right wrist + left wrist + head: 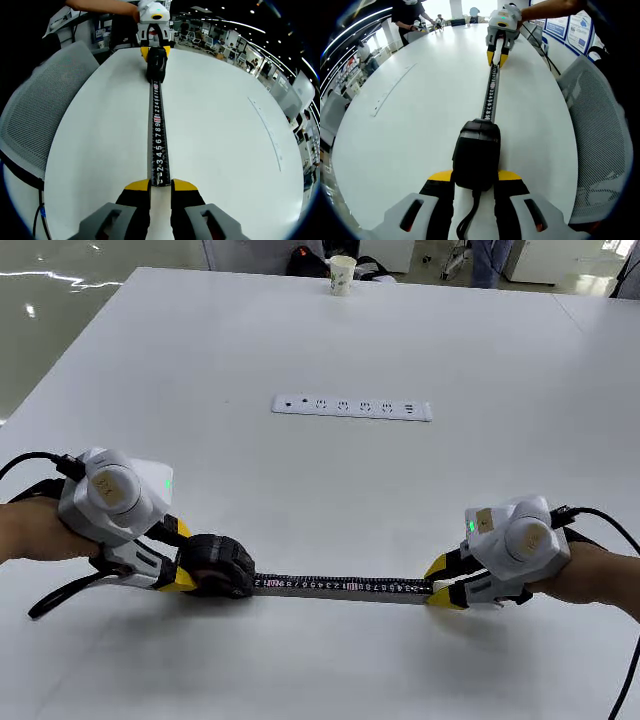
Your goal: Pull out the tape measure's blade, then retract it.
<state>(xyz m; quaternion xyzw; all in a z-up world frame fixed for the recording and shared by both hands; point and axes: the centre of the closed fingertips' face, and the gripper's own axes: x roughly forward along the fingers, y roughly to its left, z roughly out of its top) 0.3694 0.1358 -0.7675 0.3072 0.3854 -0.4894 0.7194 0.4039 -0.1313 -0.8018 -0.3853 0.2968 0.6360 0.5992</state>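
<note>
As our left claw (185, 558) holds the tape measure (218, 565) and our right claw (438, 583) pinches the drawn-out blade (340, 586), we should retract gently next.

White table (300, 340), power strip (351, 407), paper cup (342, 275), mesh chair (600, 140)

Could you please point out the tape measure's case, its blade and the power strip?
case (215, 565): head view, top of black housing.
blade (345, 586): head view, middle of its length.
power strip (352, 408): head view, middle of its face.

Wht table (400, 350), grey mesh chair (40, 115), glossy floor (60, 320), ceiling lts (260, 11) overhead
</note>
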